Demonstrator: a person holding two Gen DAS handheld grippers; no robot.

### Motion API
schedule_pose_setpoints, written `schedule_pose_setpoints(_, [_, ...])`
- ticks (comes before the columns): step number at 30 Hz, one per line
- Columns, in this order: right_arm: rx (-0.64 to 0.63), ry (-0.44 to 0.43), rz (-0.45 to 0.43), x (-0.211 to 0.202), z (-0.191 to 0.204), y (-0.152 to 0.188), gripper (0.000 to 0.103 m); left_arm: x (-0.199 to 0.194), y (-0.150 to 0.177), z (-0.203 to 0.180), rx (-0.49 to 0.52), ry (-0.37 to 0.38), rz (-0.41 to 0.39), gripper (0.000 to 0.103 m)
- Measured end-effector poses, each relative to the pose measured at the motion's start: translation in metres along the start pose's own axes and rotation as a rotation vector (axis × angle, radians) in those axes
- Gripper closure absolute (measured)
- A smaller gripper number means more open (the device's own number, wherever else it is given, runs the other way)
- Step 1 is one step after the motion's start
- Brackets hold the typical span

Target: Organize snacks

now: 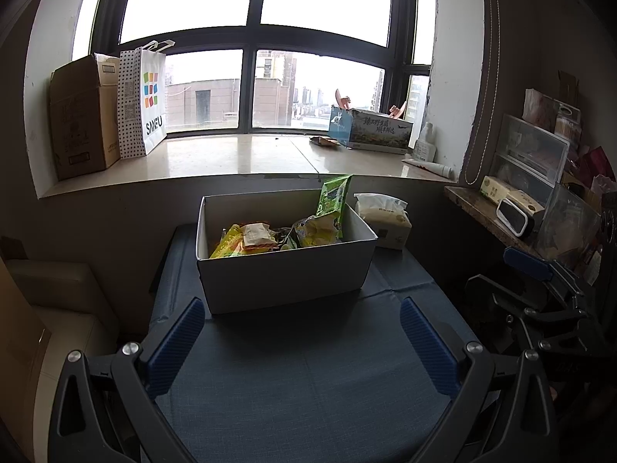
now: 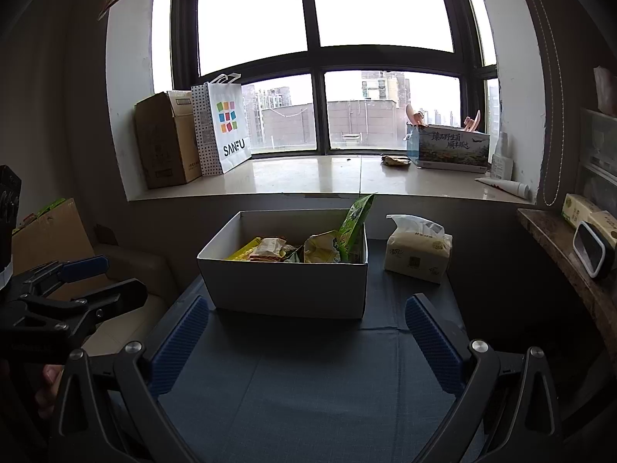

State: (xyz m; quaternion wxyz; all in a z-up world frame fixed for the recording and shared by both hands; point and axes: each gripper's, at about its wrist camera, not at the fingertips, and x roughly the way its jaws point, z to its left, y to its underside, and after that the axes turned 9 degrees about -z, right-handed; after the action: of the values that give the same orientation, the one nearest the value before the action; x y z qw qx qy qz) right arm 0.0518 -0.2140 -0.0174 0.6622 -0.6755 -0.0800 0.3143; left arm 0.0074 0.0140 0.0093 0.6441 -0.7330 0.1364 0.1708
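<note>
white box (image 1: 285,270) holding snacks (image 1: 277,235): far middle of blue desk (image 1: 308,366), long axis left-right | left gripper (image 1: 302,343) and right gripper (image 2: 306,341): both spread, empty, box straight ahead | right appears marginally nearer

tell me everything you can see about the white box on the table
The white box looks like plain cardboard, rectangular, open-topped with no lid. It sits upright on the dark blue tablecloth below the windowsill. Snack packets lie inside; a green packet sticks up past its rim. A tissue pack sits beside it.
</note>
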Motion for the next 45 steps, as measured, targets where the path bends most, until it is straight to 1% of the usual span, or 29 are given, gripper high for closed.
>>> schedule_pose_setpoints(45, [-0.015, -0.007, 0.016, 0.0004, 0.0028, 0.0029, 0.000, 0.0026, 0.0048, -0.0005, -0.004, -0.003, 0.010, 0.000])
